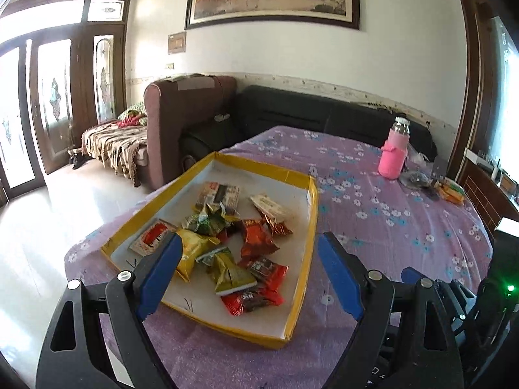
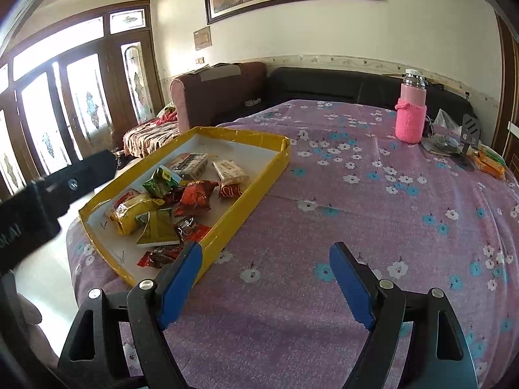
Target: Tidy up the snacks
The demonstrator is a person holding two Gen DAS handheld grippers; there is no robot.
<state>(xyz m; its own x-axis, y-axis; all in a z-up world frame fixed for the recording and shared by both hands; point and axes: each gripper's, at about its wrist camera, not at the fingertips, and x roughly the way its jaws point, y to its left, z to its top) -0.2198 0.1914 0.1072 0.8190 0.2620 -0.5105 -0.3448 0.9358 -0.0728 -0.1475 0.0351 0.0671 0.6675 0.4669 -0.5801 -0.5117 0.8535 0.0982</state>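
the cloth [image 2: 324,194] on the bench is purple with white and blue flowers. the tray [image 1: 309,227] has a yellow rim and a white floor. the snacks [image 1: 227,236] in it are red, yellow, green and orange-brown packets. the bottle [image 2: 410,120] wears a pink knit sleeve. both claws, left claw [image 1: 249,265] and right claw [image 2: 266,278], have blue pads on black arms. the sofa [image 1: 324,113] is black.
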